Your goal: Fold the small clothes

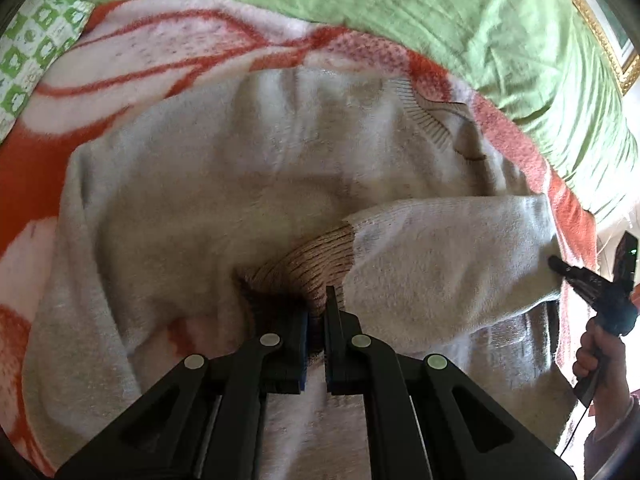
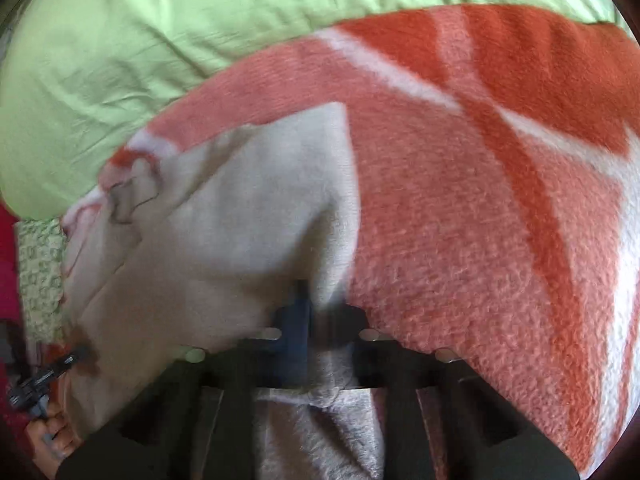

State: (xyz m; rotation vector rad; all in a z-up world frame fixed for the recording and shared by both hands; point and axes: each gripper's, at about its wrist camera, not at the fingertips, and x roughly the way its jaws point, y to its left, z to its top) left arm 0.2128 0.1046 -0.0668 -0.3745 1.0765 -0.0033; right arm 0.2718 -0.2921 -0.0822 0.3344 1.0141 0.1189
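A cream fuzzy sweater (image 1: pixel 224 184) lies spread on an orange and white blanket (image 1: pixel 132 56). Its ribbed neck (image 1: pixel 432 120) points to the upper right. One sleeve (image 1: pixel 452 240) is folded across the body, ending in a tan ribbed cuff (image 1: pixel 308 264). My left gripper (image 1: pixel 318 316) is shut on that cuff. My right gripper (image 2: pixel 320 312) is shut on the sweater's edge (image 2: pixel 240 216), with fabric running between its fingers; this view is blurred. The right gripper also shows in the left wrist view (image 1: pixel 560 266) at the sleeve's right fold. The left gripper shows in the right wrist view (image 2: pixel 76 354) at lower left.
A crumpled green sheet (image 1: pixel 420 12) covers the bed beyond the blanket. A green and white patterned cloth (image 1: pixel 28 52) lies at the far left. A gilded picture frame (image 1: pixel 600 36) stands at the upper right. The blanket (image 2: pixel 500 200) fills the right wrist view's right side.
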